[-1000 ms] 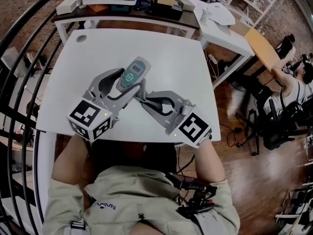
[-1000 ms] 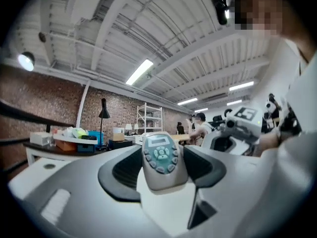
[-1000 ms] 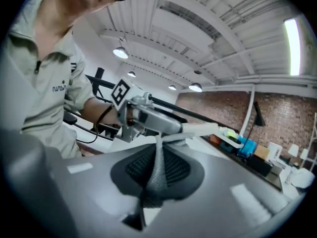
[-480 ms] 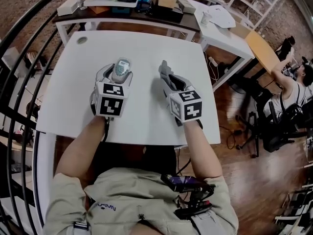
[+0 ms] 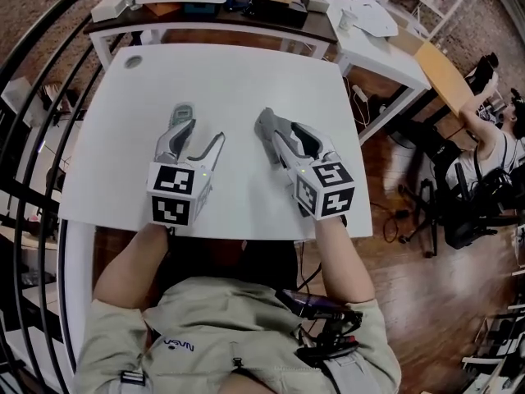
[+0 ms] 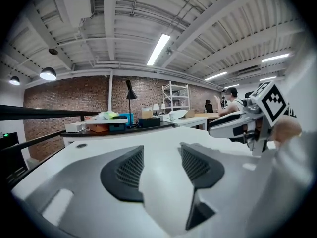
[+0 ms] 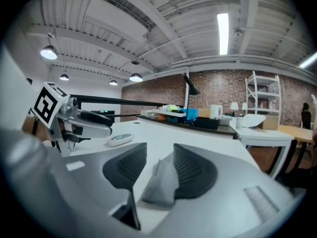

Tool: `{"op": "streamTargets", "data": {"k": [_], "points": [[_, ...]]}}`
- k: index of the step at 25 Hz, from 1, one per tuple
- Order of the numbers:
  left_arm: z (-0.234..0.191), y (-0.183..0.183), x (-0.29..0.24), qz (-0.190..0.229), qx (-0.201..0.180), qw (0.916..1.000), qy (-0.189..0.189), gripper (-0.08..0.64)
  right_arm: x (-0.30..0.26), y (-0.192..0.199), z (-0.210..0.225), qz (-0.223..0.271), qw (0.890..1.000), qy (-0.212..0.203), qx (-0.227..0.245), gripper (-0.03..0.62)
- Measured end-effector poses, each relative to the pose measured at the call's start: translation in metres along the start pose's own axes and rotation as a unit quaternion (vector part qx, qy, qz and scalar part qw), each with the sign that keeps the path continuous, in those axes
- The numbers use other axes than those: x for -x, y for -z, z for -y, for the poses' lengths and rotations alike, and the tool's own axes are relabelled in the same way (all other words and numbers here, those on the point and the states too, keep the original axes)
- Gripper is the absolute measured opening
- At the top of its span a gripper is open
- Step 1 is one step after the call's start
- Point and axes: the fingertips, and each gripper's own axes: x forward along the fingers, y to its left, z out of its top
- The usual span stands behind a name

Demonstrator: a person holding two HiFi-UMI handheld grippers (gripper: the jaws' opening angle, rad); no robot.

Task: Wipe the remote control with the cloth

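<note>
White table [image 5: 246, 80]: both grippers low over it, side by side. Left gripper [image 6: 162, 155]: jaws apart, just been closing slightly, nothing between them. Right gripper [image 7: 159, 147]: jaws just been opening, grip released. Remote control [image 7: 120, 139]: flat on table by left gripper's tip. Cloth [image 7: 161, 182]: loose between right jaws, leaning on one pad.

Overhead, two low views; shared table [image 5: 238, 89]

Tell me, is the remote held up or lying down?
Lying down. The remote rests flat on the white table; the right gripper view shows its whole length on the tabletop.
</note>
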Motion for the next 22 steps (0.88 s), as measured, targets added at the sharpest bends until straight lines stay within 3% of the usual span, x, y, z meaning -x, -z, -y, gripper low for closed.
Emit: {"op": "streamTargets", "data": {"k": [2,6,9,16,22], "points": [[0.008,-0.003,0.014,0.015,-0.01,0.9998,-0.003,0.202,0.012,-0.011,-0.007,0.023,1.0,0.001,0.001,0.144],[0.013,-0.018,0.041,0.064,-0.034,0.9969,-0.031,0.073,0.041,-0.037,-0.02,0.083,0.996,0.018,0.0,0.021],[0.019,-0.032,0.061,0.104,-0.041,0.993,-0.039,0.017,0.058,-0.045,-0.033,0.109,0.994,0.027,0.003,0.005],[0.029,-0.063,0.103,0.171,-0.013,0.9835,-0.058,0.006,0.086,-0.043,-0.064,0.13,0.99,0.044,0.018,0.005],[0.032,-0.048,0.12,0.168,-0.031,0.983,-0.068,0.006,0.107,-0.039,-0.082,0.14,0.989,0.052,0.019,0.005]]}}
